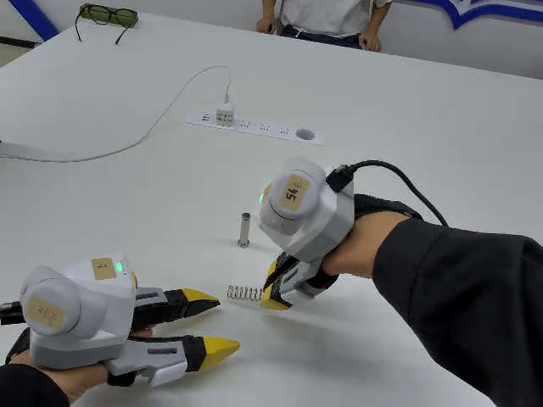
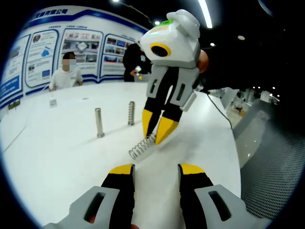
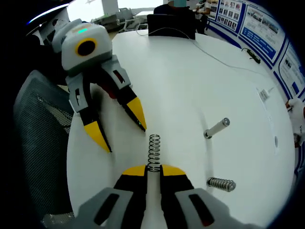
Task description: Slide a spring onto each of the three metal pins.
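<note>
My right gripper (image 1: pixel 273 300) points down at the white table (image 1: pixel 407 153) and is shut on one end of a small steel spring (image 1: pixel 244 293), which lies sideways towards the left. A bare metal pin (image 1: pixel 244 230) stands upright just behind it. The left gripper view has that spring (image 2: pixel 141 147), the bare pin (image 2: pixel 98 122) and a second pin wearing a spring (image 2: pixel 131 113). My left gripper (image 1: pixel 225 323) is open and empty, level with the spring on its near left. From the right gripper view, the spring (image 3: pixel 154 152) sticks out of the shut jaws towards the left gripper (image 3: pixel 125 137).
A white power strip (image 1: pixel 254 127) with a plugged-in charger and a trailing cable lies at the back. Dark glasses (image 1: pixel 106 14) rest at the far left corner. A person (image 1: pixel 327 17) stands at the far edge. A mesh chair (image 3: pixel 38 143) is beside the table.
</note>
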`<state>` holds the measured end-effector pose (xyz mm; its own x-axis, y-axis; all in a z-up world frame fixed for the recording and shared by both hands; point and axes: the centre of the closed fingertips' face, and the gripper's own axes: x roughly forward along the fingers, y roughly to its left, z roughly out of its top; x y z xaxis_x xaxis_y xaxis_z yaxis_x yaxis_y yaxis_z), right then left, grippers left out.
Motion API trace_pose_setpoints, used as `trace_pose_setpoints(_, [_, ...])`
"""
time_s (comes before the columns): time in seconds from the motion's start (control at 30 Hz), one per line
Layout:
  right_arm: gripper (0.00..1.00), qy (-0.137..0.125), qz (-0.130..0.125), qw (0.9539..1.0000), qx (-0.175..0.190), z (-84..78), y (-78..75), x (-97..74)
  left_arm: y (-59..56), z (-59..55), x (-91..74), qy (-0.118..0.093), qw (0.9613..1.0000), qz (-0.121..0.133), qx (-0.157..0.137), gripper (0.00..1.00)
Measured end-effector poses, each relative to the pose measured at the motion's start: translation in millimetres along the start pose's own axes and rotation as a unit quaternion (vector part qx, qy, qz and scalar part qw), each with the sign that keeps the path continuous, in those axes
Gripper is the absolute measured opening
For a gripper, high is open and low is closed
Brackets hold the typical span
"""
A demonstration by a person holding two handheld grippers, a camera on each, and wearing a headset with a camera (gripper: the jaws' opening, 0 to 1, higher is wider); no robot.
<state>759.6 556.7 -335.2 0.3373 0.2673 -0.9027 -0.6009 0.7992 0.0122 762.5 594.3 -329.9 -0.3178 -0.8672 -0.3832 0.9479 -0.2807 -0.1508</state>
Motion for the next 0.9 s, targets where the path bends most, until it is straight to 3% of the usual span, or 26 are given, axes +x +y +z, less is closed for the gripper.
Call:
trace_pose_setpoints(0.53, [0.11, 0.0, 0.05, 0.9975, -0.049, 1.2, 32.1, -13.2, -4.6, 8.1, 3.3, -0.002, 0.9992, -0.013, 0.038, 0.28])
trace_pose_setpoints(0.9, [0.11, -0.001, 0.086, 0.9932, -0.078, -0.6, 47.2, -15.6, -25.6, 10.7, 3.3, -0.005, 0.9968, -0.052, 0.06, 0.14])
